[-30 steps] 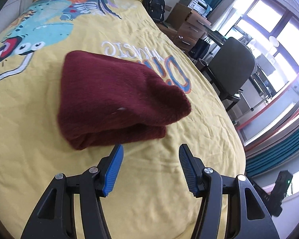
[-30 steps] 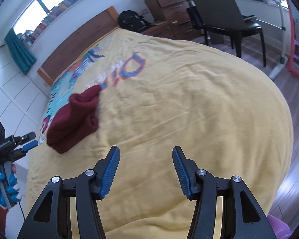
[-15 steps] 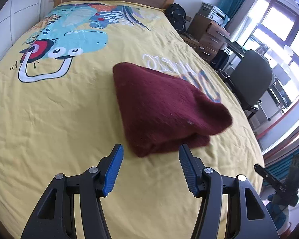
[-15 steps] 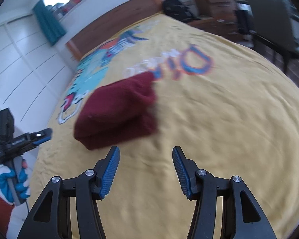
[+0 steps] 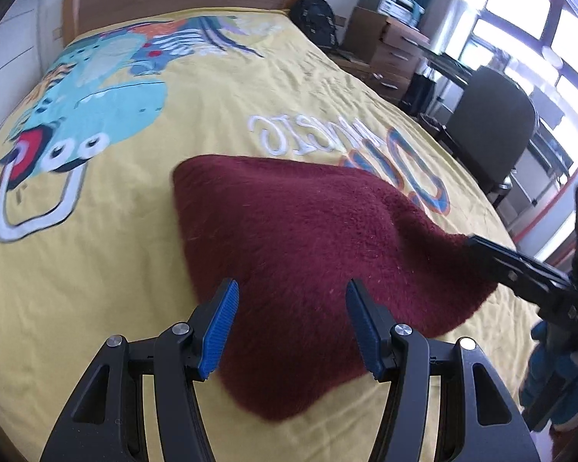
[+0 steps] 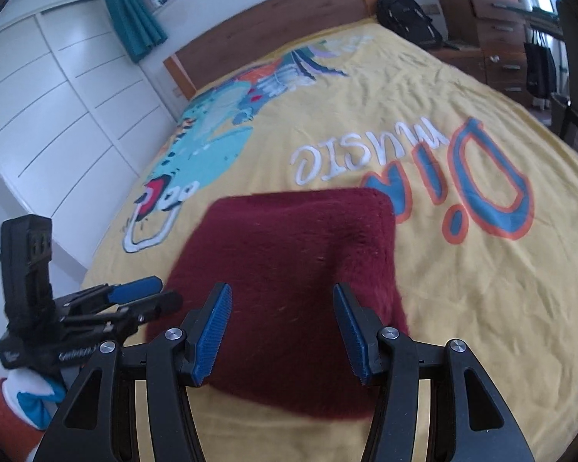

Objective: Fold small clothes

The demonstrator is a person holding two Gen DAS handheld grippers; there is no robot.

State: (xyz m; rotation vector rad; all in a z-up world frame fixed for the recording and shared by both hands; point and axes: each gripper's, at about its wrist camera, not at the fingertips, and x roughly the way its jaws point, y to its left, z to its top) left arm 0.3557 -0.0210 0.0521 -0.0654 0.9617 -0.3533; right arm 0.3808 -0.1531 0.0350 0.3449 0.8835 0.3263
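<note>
Beyond folded garment, wardrobe

On my right wrist feed the bedspread carries two upside-down words: white script I read as "music", and beside it big blue letters edged in orange that look like "Dia", though I can't be sure of the last letter. On my left wrist feed the right gripper bears small white marks, roughly "DAS". The left gripper has white lettering too blurred for me to read.
</note>
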